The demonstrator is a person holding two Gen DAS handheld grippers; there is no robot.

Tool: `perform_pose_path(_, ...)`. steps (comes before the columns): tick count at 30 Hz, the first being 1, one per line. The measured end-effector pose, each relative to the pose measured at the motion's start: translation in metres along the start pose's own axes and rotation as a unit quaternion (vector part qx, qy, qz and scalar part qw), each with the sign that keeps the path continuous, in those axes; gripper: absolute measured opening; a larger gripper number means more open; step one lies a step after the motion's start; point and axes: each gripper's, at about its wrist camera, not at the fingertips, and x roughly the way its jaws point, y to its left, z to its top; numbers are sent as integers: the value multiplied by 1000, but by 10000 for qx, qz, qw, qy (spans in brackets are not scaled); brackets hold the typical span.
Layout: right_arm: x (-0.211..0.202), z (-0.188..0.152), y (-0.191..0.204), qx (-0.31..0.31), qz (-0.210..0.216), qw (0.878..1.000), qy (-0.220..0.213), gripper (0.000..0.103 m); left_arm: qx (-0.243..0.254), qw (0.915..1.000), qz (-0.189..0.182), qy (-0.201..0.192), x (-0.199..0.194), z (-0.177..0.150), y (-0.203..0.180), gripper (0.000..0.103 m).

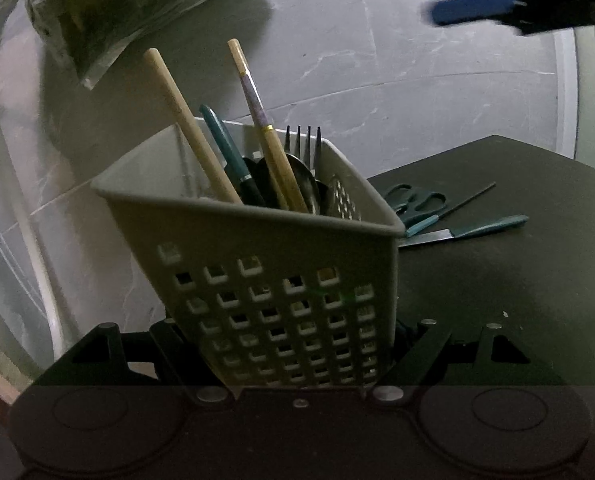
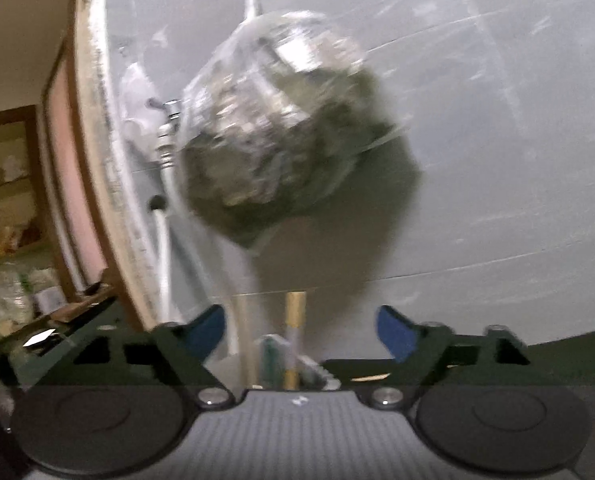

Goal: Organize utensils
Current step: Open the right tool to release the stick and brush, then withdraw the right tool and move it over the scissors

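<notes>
A grey perforated utensil basket (image 1: 257,248) stands tilted between the fingers of my left gripper (image 1: 293,332), which is shut on its lower sides. In it are two pale chopsticks (image 1: 189,120), a teal-handled utensil (image 1: 225,148), a dark fork (image 1: 303,140) and a spoon. On the dark table (image 1: 497,300) behind it lie teal scissors (image 1: 417,200), a teal-handled knife (image 1: 477,230) and a thin skewer (image 1: 469,198). My right gripper (image 2: 301,316) is open and empty, high above the basket; a chopstick top (image 2: 295,312) shows below it. One of its blue fingertips (image 1: 473,8) appears at the upper right.
A clear plastic bag of dark greens (image 2: 281,120) hangs on the grey tiled wall behind the basket, also visible as a bag (image 1: 97,12) at the upper left. A white pipe and tap fittings (image 2: 165,144) run down the wall beside a doorway edge.
</notes>
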Motion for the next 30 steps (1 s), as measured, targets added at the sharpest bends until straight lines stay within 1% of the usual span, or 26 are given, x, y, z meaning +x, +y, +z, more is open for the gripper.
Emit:
perform_pose_path(3,-18,5,-17,121,-395,9990,177,103,-183,9997,105,93,1,2,-1,80)
perform_pose_path(6,-28,3,-33,158,-825,9951,528,103,-380,9988,238,183,0,2,-5,80)
perform_pose_path(8,-31,-2,-45,209,-1058,9904,863,103,-471,9981,342,220,0,4,-8,80)
perform_pose_path(10,-33,-11,-57,242,-1170,9855,1202,103,-555,9971,446,257,1,5,-10,80)
perform_pose_path(13,-29,-25,-74,127,-1442,9740,1741,103,-684,9950,650,326,2,7,-14,80)
perform_pose_path(16,-21,-37,-91,-148,-1410,9648,2217,103,-755,9931,811,380,1,9,-19,80)
perform_pose_path(21,3,-45,-122,-910,-1312,9469,2792,103,-879,9893,1070,456,5,15,-28,81)
perform_pose_path(27,51,-36,-160,-1691,-1054,9267,3188,103,-990,9849,1327,512,9,20,-36,81)
perform_pose_path(30,74,-36,-175,-1991,-898,9121,3469,103,-1030,9827,1445,527,10,21,-40,81)
